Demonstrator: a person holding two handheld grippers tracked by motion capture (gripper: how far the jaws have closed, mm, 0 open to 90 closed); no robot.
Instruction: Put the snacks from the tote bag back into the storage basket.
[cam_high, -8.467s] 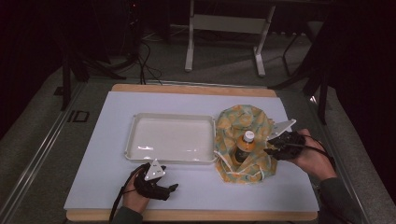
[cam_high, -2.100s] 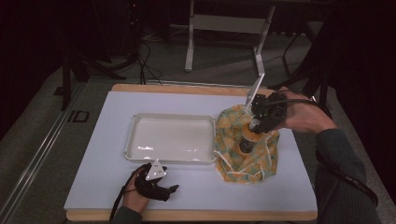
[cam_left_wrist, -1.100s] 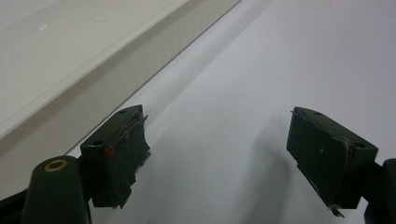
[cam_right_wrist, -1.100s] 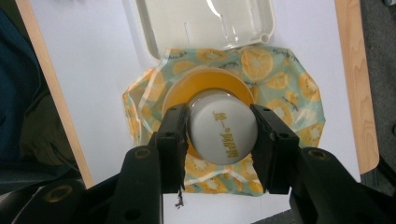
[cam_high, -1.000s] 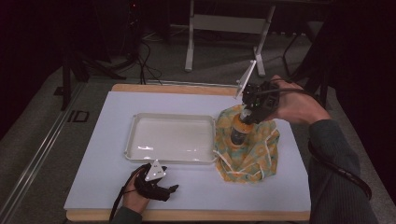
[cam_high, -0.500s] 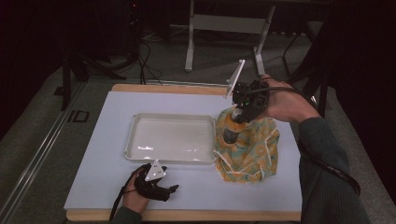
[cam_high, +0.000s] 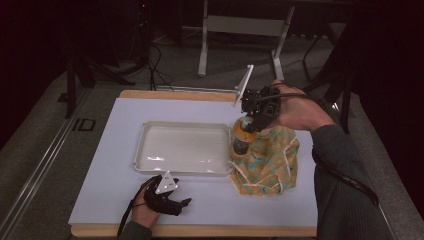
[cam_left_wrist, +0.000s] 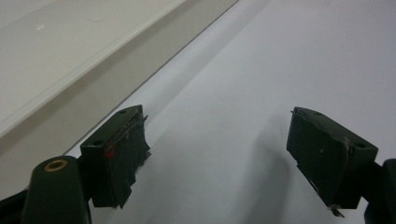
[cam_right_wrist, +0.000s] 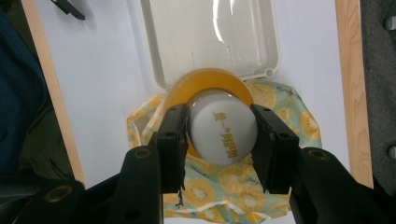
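Jaws of the right gripper (cam_right_wrist: 218, 140) pinched the white cap of an orange bottle (cam_high: 242, 141) from above — it stood upright at the fruit-print cloth bag (cam_high: 269, 161), just beside the white tray (cam_high: 181, 149). On the worktop (cam_high: 105, 180) near the tray's front edge, the left gripper (cam_left_wrist: 219, 154) rested with jaws spread — nothing between them.

Looking forward and down from above the near side onto the table (cam_high: 210, 210), far enough off to take in tray (cam_high: 180, 148), bottle (cam_high: 242, 141) and floor beyond. Riding low on the left gripper (cam_left_wrist: 219, 154), skimming close over the tabletop beside the tray's rim (cam_left_wrist: 93, 60). Staring straight down from the right gripper (cam_right_wrist: 219, 149), close above the bottle's cap (cam_right_wrist: 223, 133), sharing tray (cam_right_wrist: 210, 37) and patterned bag (cam_right_wrist: 289, 126) with the high view.
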